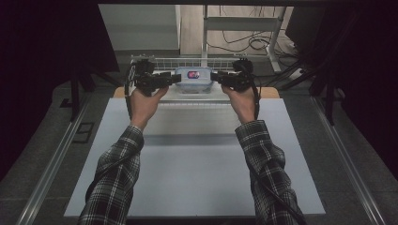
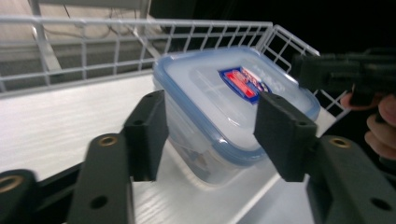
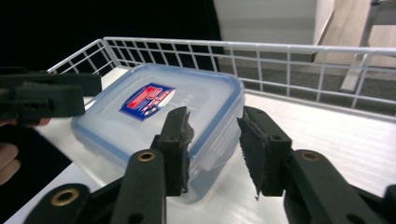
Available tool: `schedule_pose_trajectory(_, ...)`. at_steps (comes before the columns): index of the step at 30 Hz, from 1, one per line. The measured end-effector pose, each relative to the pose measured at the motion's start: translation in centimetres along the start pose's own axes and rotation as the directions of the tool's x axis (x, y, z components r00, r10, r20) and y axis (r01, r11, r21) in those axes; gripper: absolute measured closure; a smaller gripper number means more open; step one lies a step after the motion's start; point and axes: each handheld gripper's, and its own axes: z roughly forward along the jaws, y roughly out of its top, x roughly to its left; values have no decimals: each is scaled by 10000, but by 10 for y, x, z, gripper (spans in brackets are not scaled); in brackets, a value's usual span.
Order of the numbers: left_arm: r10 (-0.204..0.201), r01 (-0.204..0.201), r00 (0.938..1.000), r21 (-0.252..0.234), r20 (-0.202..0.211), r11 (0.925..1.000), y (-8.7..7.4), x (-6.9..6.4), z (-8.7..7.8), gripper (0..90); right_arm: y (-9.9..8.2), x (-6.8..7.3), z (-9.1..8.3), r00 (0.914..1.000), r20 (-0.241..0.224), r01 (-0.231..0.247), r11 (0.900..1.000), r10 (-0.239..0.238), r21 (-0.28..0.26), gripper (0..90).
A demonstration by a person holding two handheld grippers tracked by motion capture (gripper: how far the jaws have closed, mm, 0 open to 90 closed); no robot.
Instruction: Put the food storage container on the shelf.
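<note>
A clear plastic container (image 1: 193, 79) with a blue-rimmed lid and a red and blue label stands in a white wire tray (image 1: 164, 61) at the table's far edge. My left gripper (image 1: 176, 78) is at its left end and my right gripper (image 1: 213, 77) at its right end. In the left gripper view the container (image 2: 224, 107) sits between the wide-open jaws of the left gripper (image 2: 210, 126), with the right gripper (image 2: 345, 70) beyond it. In the right gripper view the right gripper (image 3: 212, 140) is open around the side latch of the container (image 3: 159, 112), and the left gripper (image 3: 46, 98) shows at the left.
The wire tray (image 2: 93, 46) has low mesh walls on its far side and ends (image 3: 280, 60). A pale mat (image 1: 197, 164) covers the table nearer to me. Dark curtains flank the table, and cables and a metal frame (image 1: 263, 42) lie on the floor beyond.
</note>
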Motion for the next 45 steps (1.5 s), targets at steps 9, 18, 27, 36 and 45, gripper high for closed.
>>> schedule_pose_trajectory(9, 318, -312, 9991, -203, 273, 9993, -9, 1, -6, 190, -10, 7, -2, 9995, -277, 123, 9998, -127, -150, 350)
schedule_pose_trajectory(18, 1298, -1304, 9912, 209, 254, 9912, -19, -13, -11, 87, -18, 11, -10, 9956, -669, 647, 9976, -662, -251, 157)
schedule_pose_trajectory(27, 1936, -1948, 9807, 604, 260, 9790, -33, -17, -17, 30, -26, 13, -13, 9931, -535, 1049, 9945, -1046, 32, 63)
schedule_pose_trajectory(36, 2339, -2340, 9722, 707, 104, 9697, -52, -16, -23, 21, -38, 15, -15, 9890, -611, 1367, 9903, -1348, 269, 27)
schedule_pose_trajectory(45, 2783, -2792, 9602, 649, 226, 9580, -65, -27, -31, 10, -49, 21, -22, 9868, -539, 1540, 9878, -1527, 218, 27)
